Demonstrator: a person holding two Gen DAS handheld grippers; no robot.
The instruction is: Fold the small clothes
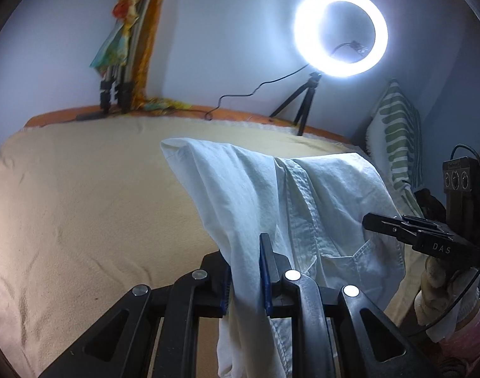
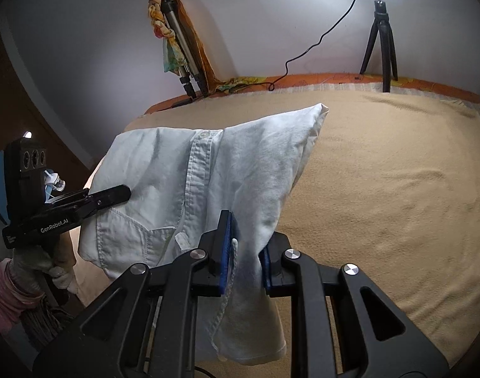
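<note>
A pale white button-up shirt (image 1: 318,189) with a chest pocket hangs in the air above the bed, stretched between both grippers. My left gripper (image 1: 247,271) is shut on one bunched edge of it, cloth pinched between the blue pads. In the left wrist view my right gripper (image 1: 367,220) comes in from the right, its tips closed against the other side of the shirt. The right wrist view shows the shirt (image 2: 183,173) draped ahead, my right gripper (image 2: 247,252) shut on a fold of it, and my left gripper (image 2: 126,193) clamped at the shirt's left side.
A beige blanket (image 1: 98,204) covers the bed (image 2: 397,189) below. At the far edge stand a lit ring light (image 1: 340,31) on a small tripod (image 2: 380,41) with a cable, and a folded tripod wrapped in colourful cloth (image 1: 126,47). A green-striped pillow (image 1: 397,132) leans at right.
</note>
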